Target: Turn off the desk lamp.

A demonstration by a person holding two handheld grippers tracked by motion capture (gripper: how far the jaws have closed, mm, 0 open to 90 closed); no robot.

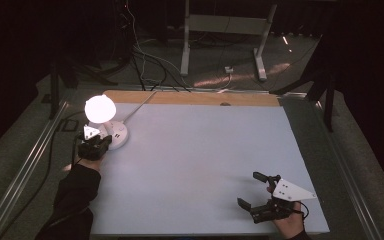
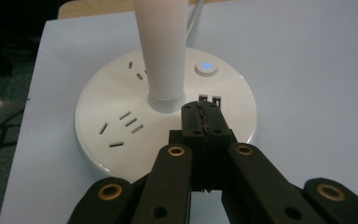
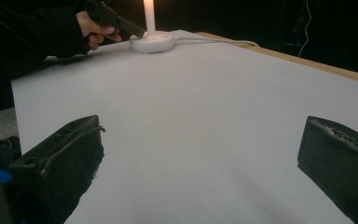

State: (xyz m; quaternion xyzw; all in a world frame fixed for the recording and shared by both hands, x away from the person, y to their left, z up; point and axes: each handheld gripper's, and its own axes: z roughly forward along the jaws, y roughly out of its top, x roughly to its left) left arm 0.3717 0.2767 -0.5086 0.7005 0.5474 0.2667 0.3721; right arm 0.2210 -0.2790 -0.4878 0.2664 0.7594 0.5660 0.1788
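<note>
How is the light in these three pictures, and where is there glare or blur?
High view: the room is dark, and the lit lamp head is blown out to pure white. Left gripper view: even light, the lamp base sharp, the left gripper slightly soft. Right gripper view: the lamp stem glares, the right gripper is blurred, the background is black.

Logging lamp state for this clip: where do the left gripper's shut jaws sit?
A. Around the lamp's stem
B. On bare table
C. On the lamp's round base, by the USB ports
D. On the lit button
C: the left gripper has its shut jaws on the lamp base, just before the USB ports.
</note>
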